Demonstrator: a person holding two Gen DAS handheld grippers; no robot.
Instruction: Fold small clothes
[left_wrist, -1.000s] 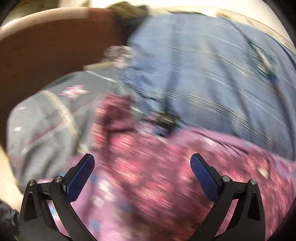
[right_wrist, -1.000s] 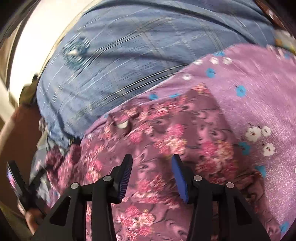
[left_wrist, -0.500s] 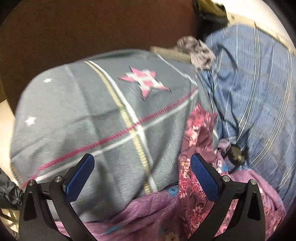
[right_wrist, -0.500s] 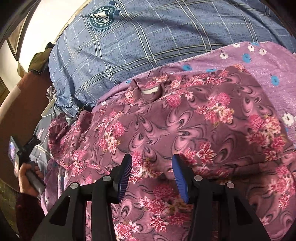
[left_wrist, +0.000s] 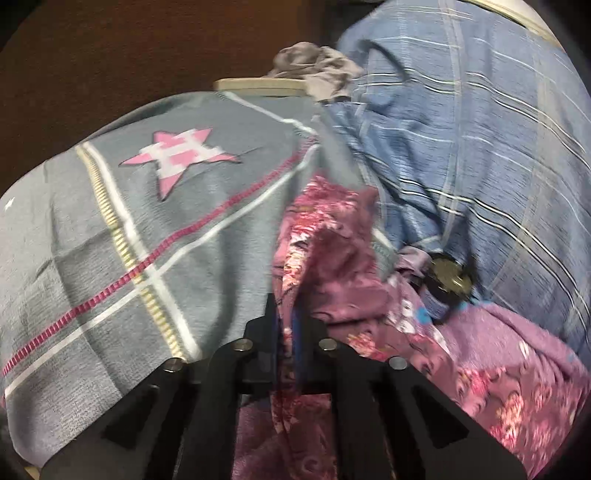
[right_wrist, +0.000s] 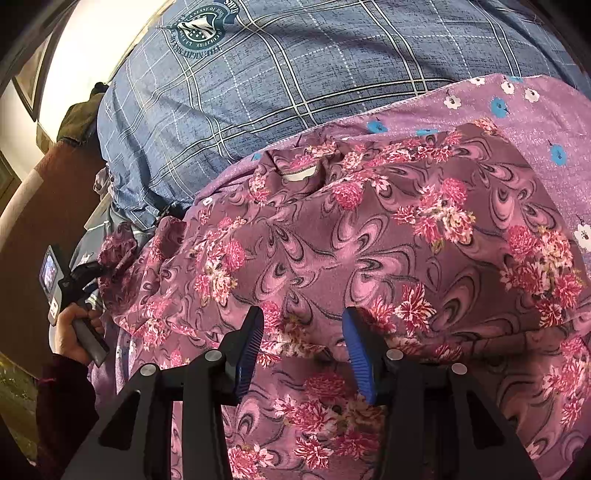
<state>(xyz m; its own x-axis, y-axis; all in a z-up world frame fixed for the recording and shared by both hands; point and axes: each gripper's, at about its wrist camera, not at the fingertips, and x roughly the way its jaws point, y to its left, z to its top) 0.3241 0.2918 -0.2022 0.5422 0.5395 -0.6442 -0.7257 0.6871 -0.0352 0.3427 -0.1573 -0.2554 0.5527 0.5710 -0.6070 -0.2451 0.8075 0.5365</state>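
Note:
A purple-maroon floral garment (right_wrist: 369, 236) lies spread on a lilac sheet with small blue and white flowers (right_wrist: 532, 114). My right gripper (right_wrist: 303, 332) is open, its blue pads either side of a fold in the garment's near edge. My left gripper (left_wrist: 291, 325) is shut on the garment's bunched left end (left_wrist: 325, 251), which rises between its jaws. The left gripper also shows at the far left of the right wrist view (right_wrist: 79, 275), held in a hand.
A blue checked quilt (right_wrist: 295, 81) lies behind the garment. A grey blanket with a pink star (left_wrist: 147, 221) lies to its left. A crumpled grey cloth (left_wrist: 317, 70) sits at the back, against a brown surface (left_wrist: 110, 55).
My left gripper has closed from wide open onto the garment's left end. The right gripper has stayed open at the garment's near edge, slightly closer.

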